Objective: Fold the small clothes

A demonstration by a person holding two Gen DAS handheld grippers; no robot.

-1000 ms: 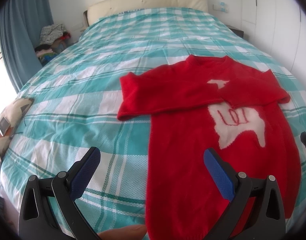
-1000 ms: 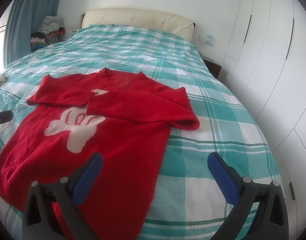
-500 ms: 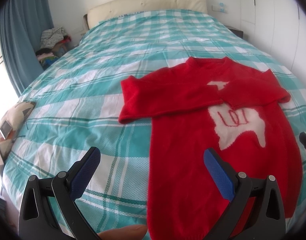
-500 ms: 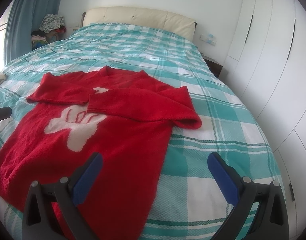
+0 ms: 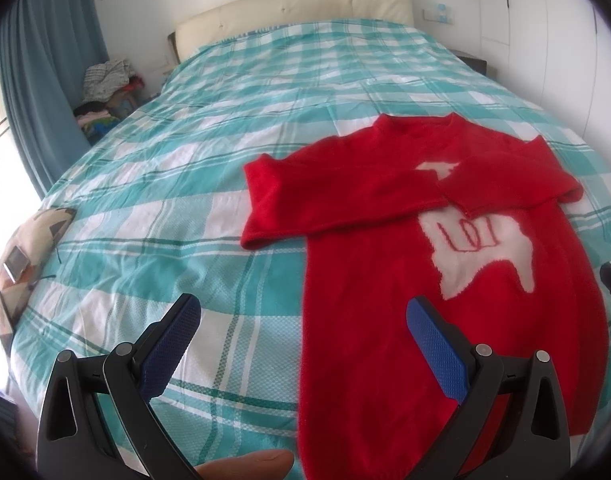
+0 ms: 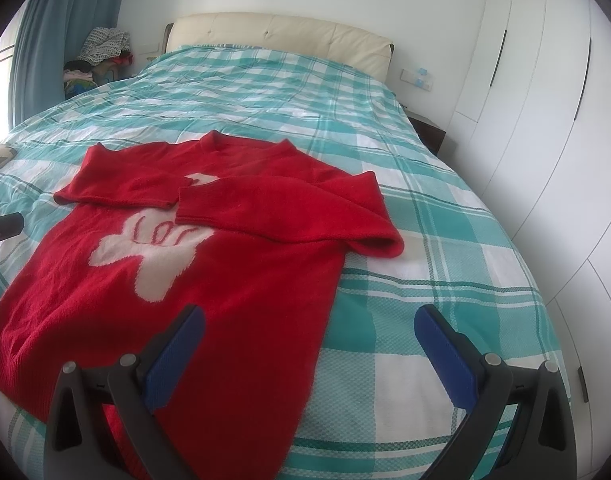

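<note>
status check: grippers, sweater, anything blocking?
Left gripper and right gripper: jaws open, empty. Red knit sweater flat on teal plaid bedspread, both sleeves folded across chest. Nothing in the way.

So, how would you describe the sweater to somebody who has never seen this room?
Find the big bed with the teal and white checked cover. On its near half lies a red sweater, spread flat with both sleeves folded across the chest. It is the only red thing on the cover, with a white shape knitted into its front.
</note>
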